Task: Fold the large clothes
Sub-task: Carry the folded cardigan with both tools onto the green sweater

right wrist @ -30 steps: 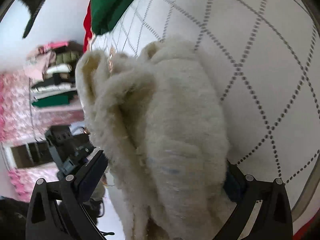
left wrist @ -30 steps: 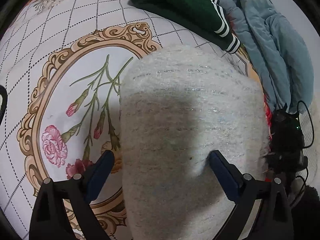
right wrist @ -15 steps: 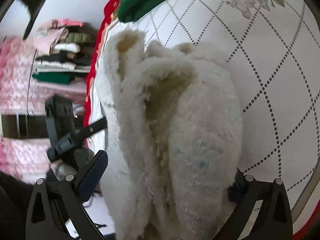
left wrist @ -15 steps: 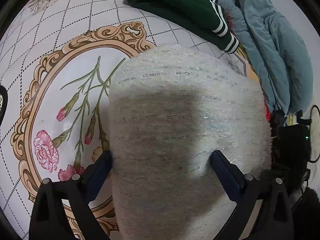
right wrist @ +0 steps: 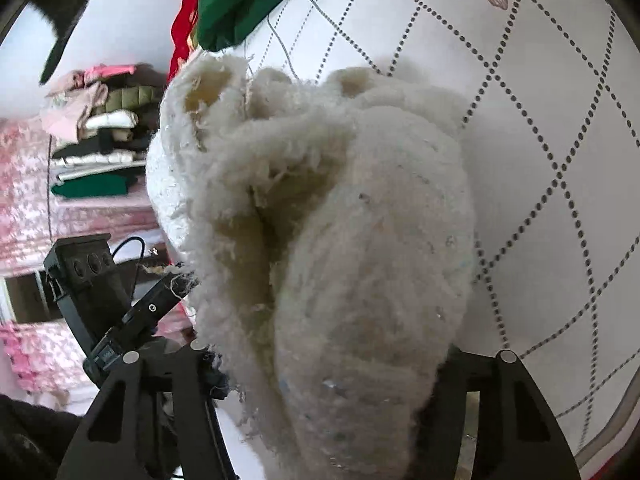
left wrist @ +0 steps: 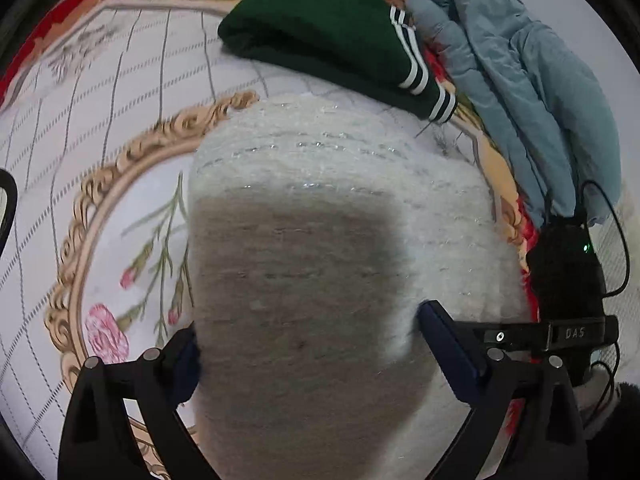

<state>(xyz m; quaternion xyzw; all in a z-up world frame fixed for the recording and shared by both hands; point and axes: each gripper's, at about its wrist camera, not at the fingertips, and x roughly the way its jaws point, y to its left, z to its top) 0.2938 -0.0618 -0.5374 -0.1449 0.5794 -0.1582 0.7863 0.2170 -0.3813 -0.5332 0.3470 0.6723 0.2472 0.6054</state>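
Lying folded on the bedspread (left wrist: pixel 120 128), the white sweater (left wrist: pixel 340 240) was gripped from both sides. It was pinched between the fingers of the left gripper (left wrist: pixel 308 344), whose pads (left wrist: pixel 444 340) were pressed into the knit. In the right view, a thick fold of the sweater (right wrist: pixel 360 240) was clamped by the right gripper (right wrist: pixel 328 364), whose jaws had just been closing on it, and the fabric was bunched between them. A green garment (left wrist: pixel 332 32) and a blue garment (left wrist: pixel 520 80) were seen beyond the sweater, near the bedspread's edge. A stack of folded clothes (right wrist: pixel 96 136) was seen in the background.
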